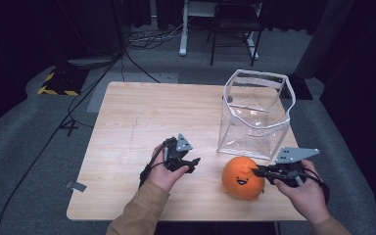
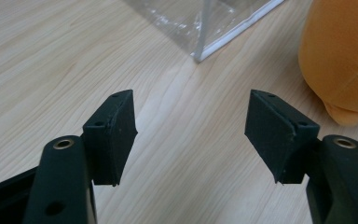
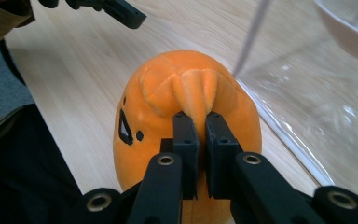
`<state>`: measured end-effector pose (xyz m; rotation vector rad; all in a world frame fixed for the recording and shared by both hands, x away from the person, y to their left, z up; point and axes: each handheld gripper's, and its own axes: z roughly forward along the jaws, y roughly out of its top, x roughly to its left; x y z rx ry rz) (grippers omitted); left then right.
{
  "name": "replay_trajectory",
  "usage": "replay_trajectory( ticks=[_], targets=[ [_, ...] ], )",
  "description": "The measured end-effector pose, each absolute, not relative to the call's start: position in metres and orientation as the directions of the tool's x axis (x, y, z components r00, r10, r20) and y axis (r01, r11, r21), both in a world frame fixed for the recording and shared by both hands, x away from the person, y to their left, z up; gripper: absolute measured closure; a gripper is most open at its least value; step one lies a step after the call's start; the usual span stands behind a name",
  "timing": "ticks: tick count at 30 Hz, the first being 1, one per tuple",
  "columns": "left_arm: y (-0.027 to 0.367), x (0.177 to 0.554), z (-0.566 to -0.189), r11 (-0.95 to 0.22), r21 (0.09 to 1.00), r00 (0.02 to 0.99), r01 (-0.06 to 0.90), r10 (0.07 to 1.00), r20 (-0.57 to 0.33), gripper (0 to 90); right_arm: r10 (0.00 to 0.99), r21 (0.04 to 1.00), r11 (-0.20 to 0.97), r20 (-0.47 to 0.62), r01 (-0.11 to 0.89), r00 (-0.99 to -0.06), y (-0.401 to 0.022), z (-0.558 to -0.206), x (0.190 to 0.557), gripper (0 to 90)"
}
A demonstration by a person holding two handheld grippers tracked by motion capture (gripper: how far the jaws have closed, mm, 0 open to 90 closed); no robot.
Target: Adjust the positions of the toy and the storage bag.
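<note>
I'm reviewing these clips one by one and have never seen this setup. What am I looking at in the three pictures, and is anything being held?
There is no robot here. A person at a wooden table holds hand-operated tongs in each hand. The wide picture comes from a fixed camera above, looking down on the table. The other two come from small cameras riding on each tool, looking along its black jaws.

On the table stand a clear plastic bag, open at the top, and an orange plush toy with a smiling face.

The right tongs are pinched shut on a raised fold of the toy's fabric. The left tongs are open and hold nothing; they hover over bare wood, with the bag's corner and the toy ahead of them.
</note>
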<state>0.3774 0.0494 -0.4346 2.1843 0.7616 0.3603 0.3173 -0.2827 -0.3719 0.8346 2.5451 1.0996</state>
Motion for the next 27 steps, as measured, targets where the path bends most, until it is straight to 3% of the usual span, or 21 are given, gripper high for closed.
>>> replay_trajectory(
  ticks=[7,18,21,24,27],
  targets=[
    [0.017,0.391,-0.436,-0.521,0.769,0.817,0.371,0.576,-0.004,40.1,0.669,0.733,0.508,-0.005,0.452,-0.743,-0.317,-0.372,0.305,84.7],
    [-0.018,0.428,-0.45,-0.419,0.84,0.784,0.345,0.621,-0.012,43.4,0.723,0.73,0.464,0.015,0.502,-0.691,-0.344,-0.382,0.292,84.6],
    [-0.031,0.436,-0.454,-0.466,0.82,0.786,0.333,0.618,0.032,43.9,0.729,0.729,0.46,0.018,0.508,-0.685,-0.349,-0.384,0.29,84.5],
    [-0.038,0.443,-0.454,-0.472,0.814,0.784,0.338,0.62,0.034,55.9,0.732,0.73,0.454,0.022,0.511,-0.681,-0.352,-0.385,0.29,84.5],
    [-0.04,0.444,-0.452,-0.477,0.8,0.796,0.364,0.605,-0.001,83.9,0.733,0.732,0.449,0.026,0.513,-0.679,-0.354,-0.386,0.29,84.5]
  ],
)
